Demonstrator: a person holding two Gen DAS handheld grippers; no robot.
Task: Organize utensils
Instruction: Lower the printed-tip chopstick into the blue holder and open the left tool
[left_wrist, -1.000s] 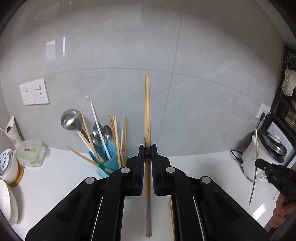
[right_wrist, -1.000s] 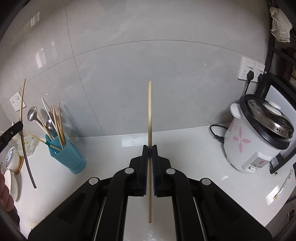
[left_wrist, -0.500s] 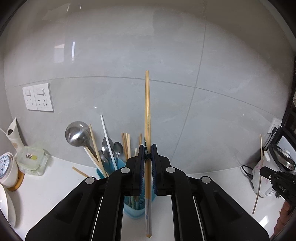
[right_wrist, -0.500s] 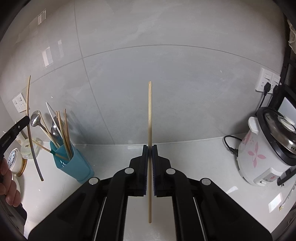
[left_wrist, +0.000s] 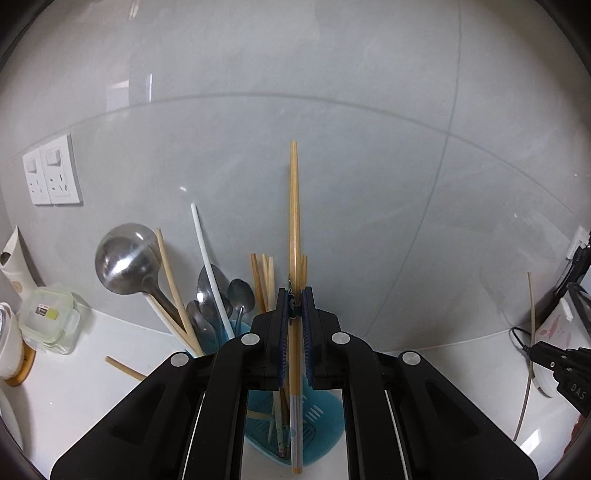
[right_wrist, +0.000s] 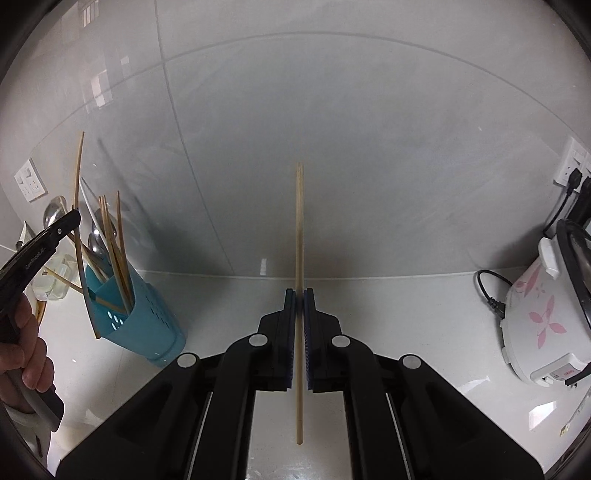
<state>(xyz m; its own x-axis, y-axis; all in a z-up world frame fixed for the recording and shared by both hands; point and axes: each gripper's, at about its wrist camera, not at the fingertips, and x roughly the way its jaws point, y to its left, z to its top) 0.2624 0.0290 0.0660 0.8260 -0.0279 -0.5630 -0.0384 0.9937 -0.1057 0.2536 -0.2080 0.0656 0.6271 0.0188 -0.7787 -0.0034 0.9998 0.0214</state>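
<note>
The left gripper (left_wrist: 294, 301) is clamping a thick bamboo chopstick (left_wrist: 294, 221) upright between its pads, the stick's pale lower end hanging over the mouth of the blue utensil holder (left_wrist: 325, 417) on the white countertop (left_wrist: 92, 376). That holder is already carrying a steel ladle (left_wrist: 125, 258), spoons (left_wrist: 241, 291), a white chopstick (left_wrist: 207, 254) and several wooden chopsticks (left_wrist: 264, 277). The right gripper (right_wrist: 299, 295) is pinching a thin wooden chopstick (right_wrist: 299, 229) upright, well apart from the holder, near a flowered rice cooker (right_wrist: 543, 317). A clear food container (left_wrist: 48, 317) is sitting left of the holder.
</note>
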